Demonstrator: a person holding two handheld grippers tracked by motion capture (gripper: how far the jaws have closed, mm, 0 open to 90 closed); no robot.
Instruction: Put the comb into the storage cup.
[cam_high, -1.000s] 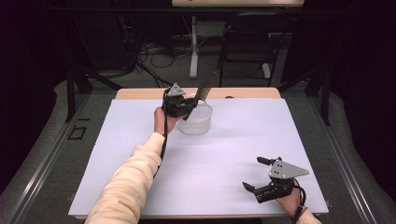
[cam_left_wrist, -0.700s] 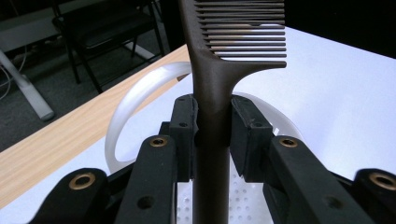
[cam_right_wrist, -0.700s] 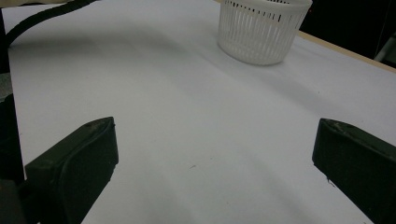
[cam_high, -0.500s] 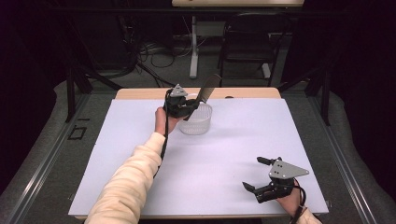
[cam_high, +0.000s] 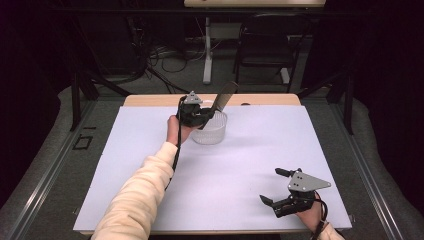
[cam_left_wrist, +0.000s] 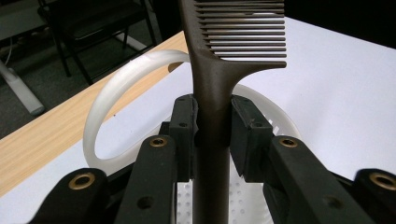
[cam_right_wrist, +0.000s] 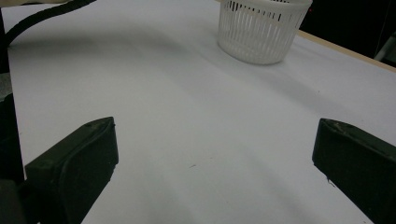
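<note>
A dark brown comb (cam_left_wrist: 219, 70) stands between the jaws of my left gripper (cam_left_wrist: 212, 128), which is shut on its handle. The comb (cam_high: 222, 97) tilts up and to the right over a white slotted basket (cam_high: 210, 131) at the far middle of the table. My left gripper (cam_high: 197, 116) hovers at the basket's left rim (cam_left_wrist: 116, 84). Near the front right corner my right gripper (cam_high: 275, 186) rests open with nothing between its fingers (cam_right_wrist: 74, 163). From there the basket (cam_right_wrist: 261, 30) appears far off.
A white sheet (cam_high: 240, 170) covers the table, with a strip of wooden edge (cam_high: 150, 100) behind it. A sleeved forearm (cam_high: 145, 195) reaches in from the bottom left. A chair (cam_high: 267, 45) and cables stand on the floor beyond the table.
The comb in my left gripper has tilted slightly above the basket. The right gripper has stayed where it was.
</note>
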